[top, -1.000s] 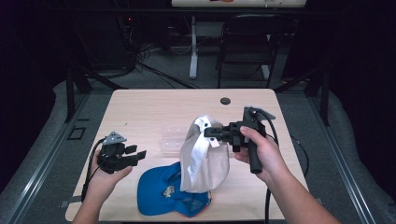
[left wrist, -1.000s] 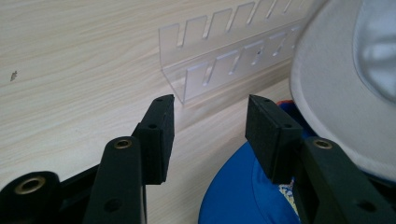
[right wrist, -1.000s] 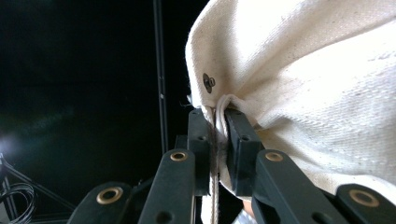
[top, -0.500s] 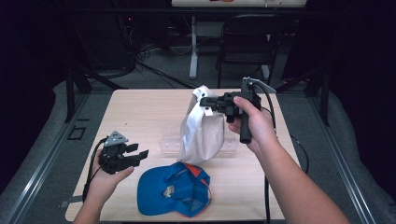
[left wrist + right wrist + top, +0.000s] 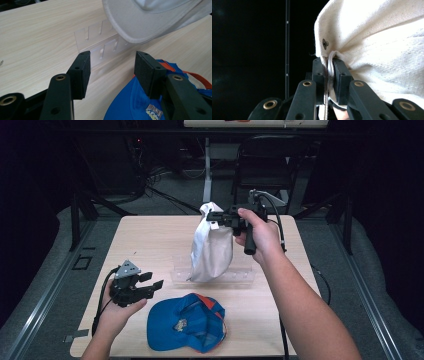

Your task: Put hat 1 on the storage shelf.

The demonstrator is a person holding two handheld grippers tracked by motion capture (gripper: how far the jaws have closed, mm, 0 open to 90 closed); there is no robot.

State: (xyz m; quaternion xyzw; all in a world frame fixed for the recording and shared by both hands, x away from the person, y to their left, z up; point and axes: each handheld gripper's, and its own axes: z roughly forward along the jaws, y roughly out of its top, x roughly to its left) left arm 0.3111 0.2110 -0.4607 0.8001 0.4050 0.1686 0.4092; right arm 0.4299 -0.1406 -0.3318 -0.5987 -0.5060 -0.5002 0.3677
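My right gripper [image 5: 212, 216] is shut on a bunched fold of a white cap [image 5: 212, 250] and holds it up over the middle of the table. The cap hangs down, and its lower edge is at a clear plastic rack [image 5: 240, 276]. In the right gripper view the pads [image 5: 322, 75] pinch the white fabric [image 5: 374, 50]. A blue and orange cap [image 5: 185, 322] lies at the front of the table. My left gripper [image 5: 152, 281] rests at the front left, to the left of the blue cap. Its jaws have just been opening with nothing between them. Its own view has the rack [image 5: 100, 42] ahead.
The light wooden table [image 5: 150, 235] has bare room on its left and far sides. A black chair [image 5: 270, 155] and cables stand on the floor beyond the far edge. The right forearm crosses the table's right front.
My right gripper has carried the white cap up and toward the far side, uncovering the blue cap. The left hand stayed put while its jaws spread wider.
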